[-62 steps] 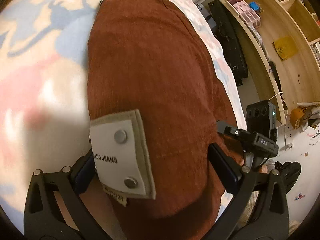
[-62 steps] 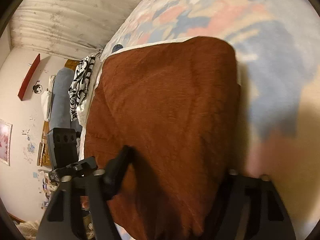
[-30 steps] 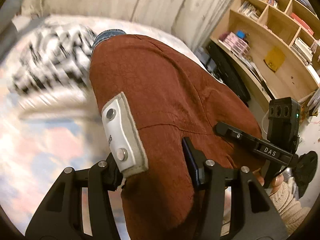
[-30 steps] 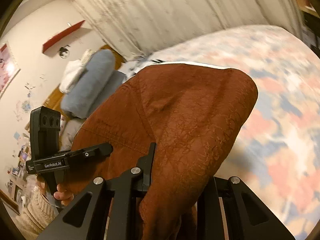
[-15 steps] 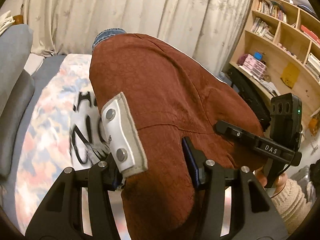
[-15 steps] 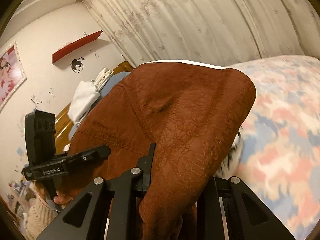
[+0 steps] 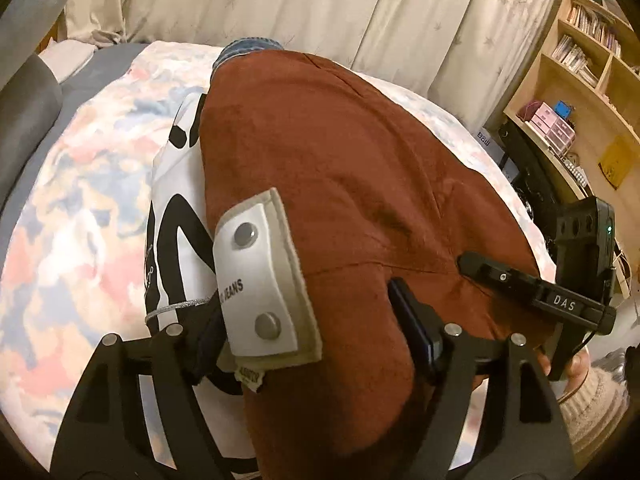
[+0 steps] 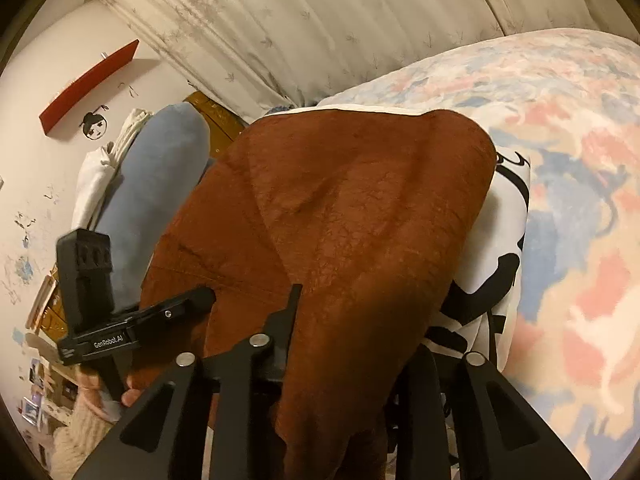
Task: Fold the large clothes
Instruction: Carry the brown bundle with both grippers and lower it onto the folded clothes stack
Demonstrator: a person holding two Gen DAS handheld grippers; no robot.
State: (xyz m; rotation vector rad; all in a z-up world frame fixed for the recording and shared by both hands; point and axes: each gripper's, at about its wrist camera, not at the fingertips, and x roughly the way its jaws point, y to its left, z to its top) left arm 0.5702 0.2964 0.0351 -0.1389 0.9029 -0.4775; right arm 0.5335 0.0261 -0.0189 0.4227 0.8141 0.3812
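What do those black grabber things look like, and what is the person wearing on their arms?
Both are black. The left gripper has angular arms with silver rivets and blue-edged pads. The right gripper looks the same. Each is seen from the other camera as a boxy black handle: the right one is marked "DAS" with a small green light, the left one "GenRobot.AI". The person's sleeve is cream knit.

Folded rust-brown trousers (image 7: 344,184) with a white label lie atop a black-and-white garment (image 7: 176,216).
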